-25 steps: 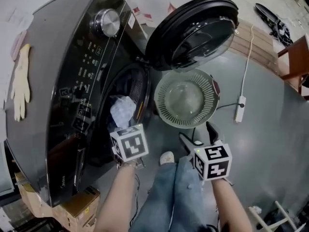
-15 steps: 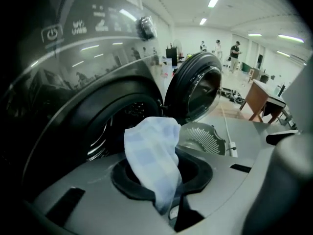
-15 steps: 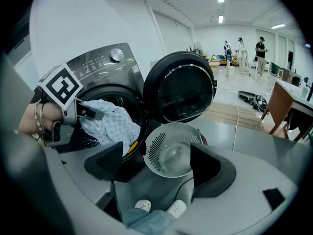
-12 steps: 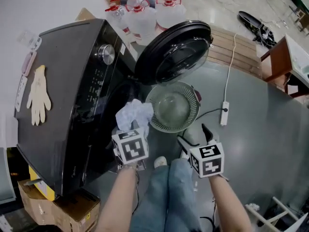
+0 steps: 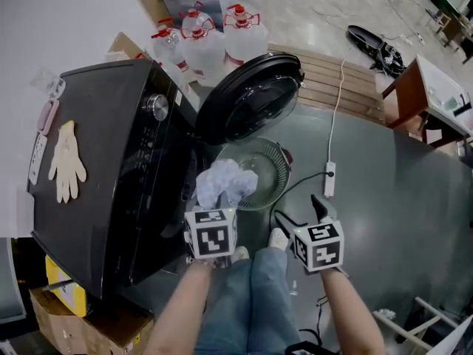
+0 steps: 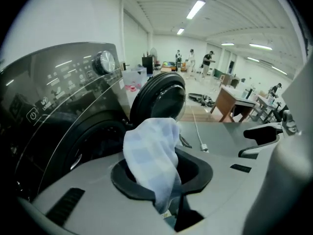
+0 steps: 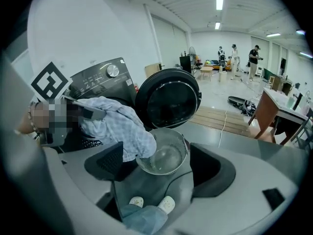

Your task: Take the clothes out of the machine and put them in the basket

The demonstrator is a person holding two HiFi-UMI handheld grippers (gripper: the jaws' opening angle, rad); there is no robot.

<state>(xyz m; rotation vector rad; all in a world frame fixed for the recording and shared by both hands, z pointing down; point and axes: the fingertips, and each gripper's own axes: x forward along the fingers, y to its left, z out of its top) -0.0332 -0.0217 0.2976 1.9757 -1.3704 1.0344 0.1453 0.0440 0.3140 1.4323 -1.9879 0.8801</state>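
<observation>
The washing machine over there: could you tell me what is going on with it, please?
A person with a claw in each hand is unloading the washing machine, whose door stands open. The left claw is shut on a pale blue checked cloth, held in the air by the basket on the floor, which looks empty. The right claw is open and holds nothing.
</observation>
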